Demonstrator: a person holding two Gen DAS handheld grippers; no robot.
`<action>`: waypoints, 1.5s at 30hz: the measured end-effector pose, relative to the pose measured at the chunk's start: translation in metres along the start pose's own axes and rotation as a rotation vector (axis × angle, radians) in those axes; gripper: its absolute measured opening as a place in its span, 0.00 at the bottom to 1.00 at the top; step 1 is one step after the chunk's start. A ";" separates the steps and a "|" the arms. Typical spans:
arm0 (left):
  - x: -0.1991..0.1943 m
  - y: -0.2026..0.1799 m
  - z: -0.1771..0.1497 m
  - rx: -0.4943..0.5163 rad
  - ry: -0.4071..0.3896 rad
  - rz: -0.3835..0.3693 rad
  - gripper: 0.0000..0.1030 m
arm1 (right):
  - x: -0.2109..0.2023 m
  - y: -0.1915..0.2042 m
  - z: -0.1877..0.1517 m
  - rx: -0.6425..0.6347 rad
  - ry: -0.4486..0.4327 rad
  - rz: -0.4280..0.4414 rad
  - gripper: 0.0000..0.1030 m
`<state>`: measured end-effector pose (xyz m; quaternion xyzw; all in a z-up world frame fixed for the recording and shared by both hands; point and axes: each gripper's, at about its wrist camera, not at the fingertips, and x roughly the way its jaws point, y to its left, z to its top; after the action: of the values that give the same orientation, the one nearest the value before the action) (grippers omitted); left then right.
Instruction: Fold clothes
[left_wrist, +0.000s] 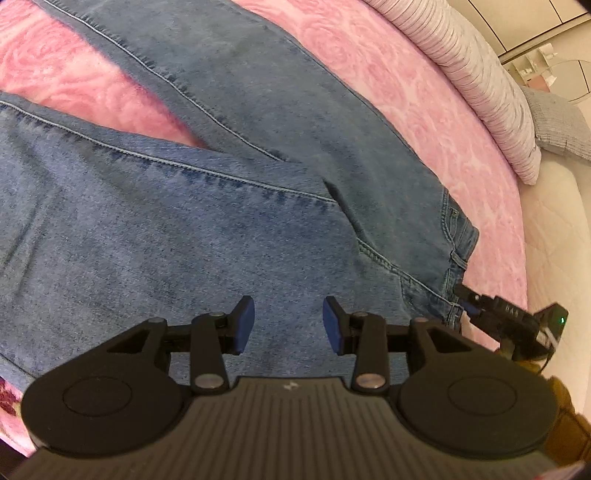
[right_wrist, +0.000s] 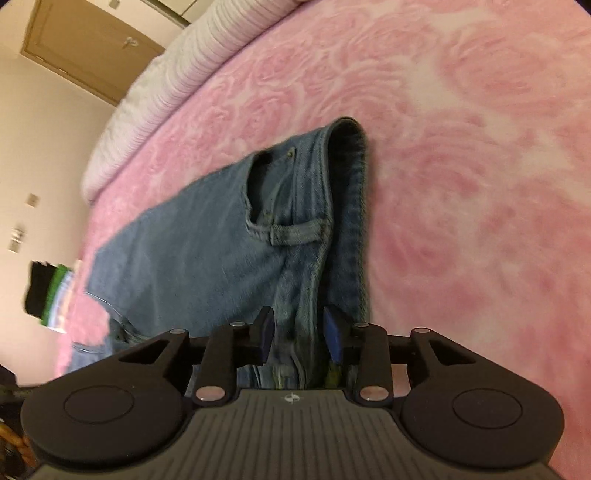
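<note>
Blue jeans (left_wrist: 207, 229) lie spread on a pink bedspread (left_wrist: 443, 122), legs running to the upper left and waistband at the right. My left gripper (left_wrist: 289, 325) hovers over the thigh area, open, with only denim showing below the gap between its blue pads. In the right wrist view the jeans' waistband (right_wrist: 314, 229) and a belt loop run straight toward my right gripper (right_wrist: 298, 334). Its jaws stand apart, the waistband edge lies between and under the pads, and I see no pinch. The right gripper's black body (left_wrist: 517, 321) shows at the waistband in the left wrist view.
A striped white pillow (left_wrist: 480, 81) and a grey cushion (left_wrist: 557, 122) lie along the bed's far edge. A wooden door (right_wrist: 85, 48) and cream wall stand beyond the bed. Folded dark and green clothes (right_wrist: 48, 295) sit at the left of the right wrist view.
</note>
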<state>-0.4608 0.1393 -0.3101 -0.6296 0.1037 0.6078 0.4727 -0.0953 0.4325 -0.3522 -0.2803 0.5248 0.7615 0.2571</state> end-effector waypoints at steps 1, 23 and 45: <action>0.000 0.001 0.000 -0.004 -0.001 0.005 0.34 | 0.003 -0.001 0.003 0.014 0.011 0.016 0.24; -0.022 0.047 -0.013 -0.056 0.016 0.102 0.36 | -0.082 -0.003 -0.061 0.289 -0.103 -0.194 0.41; -0.058 0.105 -0.039 -0.005 0.011 0.080 0.36 | -0.095 0.019 -0.205 0.557 -0.159 -0.353 0.18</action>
<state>-0.5225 0.0296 -0.3159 -0.6294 0.1298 0.6233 0.4456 -0.0087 0.2232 -0.3330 -0.2255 0.6345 0.5520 0.4918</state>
